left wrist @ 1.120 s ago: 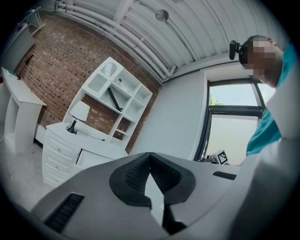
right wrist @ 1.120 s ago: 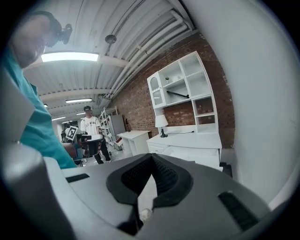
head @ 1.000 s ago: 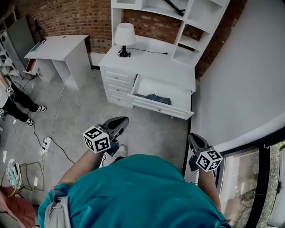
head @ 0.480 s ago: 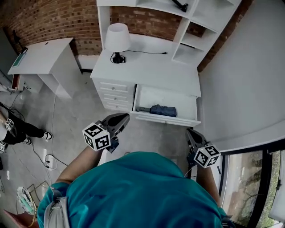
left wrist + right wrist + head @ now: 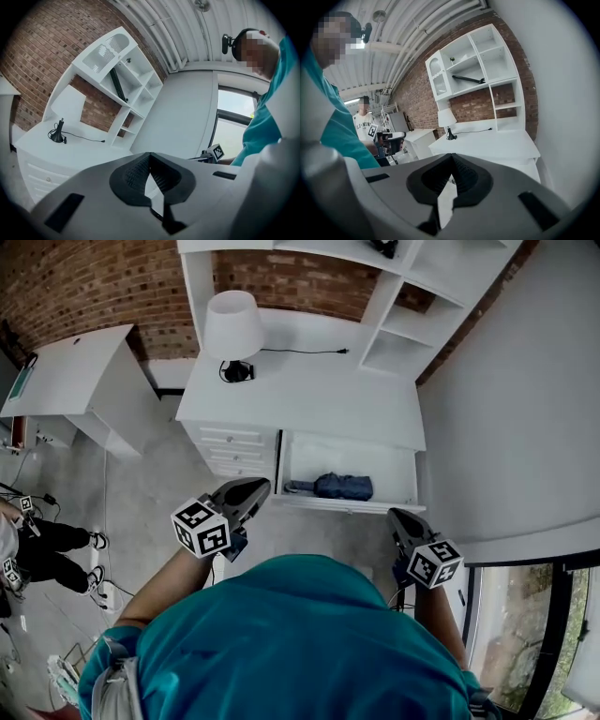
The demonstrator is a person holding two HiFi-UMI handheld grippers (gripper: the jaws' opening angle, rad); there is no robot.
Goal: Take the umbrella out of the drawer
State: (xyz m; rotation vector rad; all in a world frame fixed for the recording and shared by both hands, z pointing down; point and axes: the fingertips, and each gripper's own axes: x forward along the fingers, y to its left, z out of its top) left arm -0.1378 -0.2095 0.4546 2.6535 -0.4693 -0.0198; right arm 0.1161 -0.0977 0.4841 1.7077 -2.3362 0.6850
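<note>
First open the clenched, empty jaws of left gripper [image 5: 251,489] and right gripper [image 5: 399,517], then reach over the drawer [image 5: 349,507] front edge and clamp the umbrella [image 5: 343,487] mid-length.

A brick wall [image 5: 84,287] runs behind a white bench [image 5: 309,399], which carries a shaded lamp [image 5: 232,326] and open shelves [image 5: 412,306]. A second white desk [image 5: 66,381] stands to its left on the grey floor [image 5: 159,512]. A plain white wall [image 5: 525,409] closes the right, with a dark-framed window [image 5: 511,634] below it.
</note>
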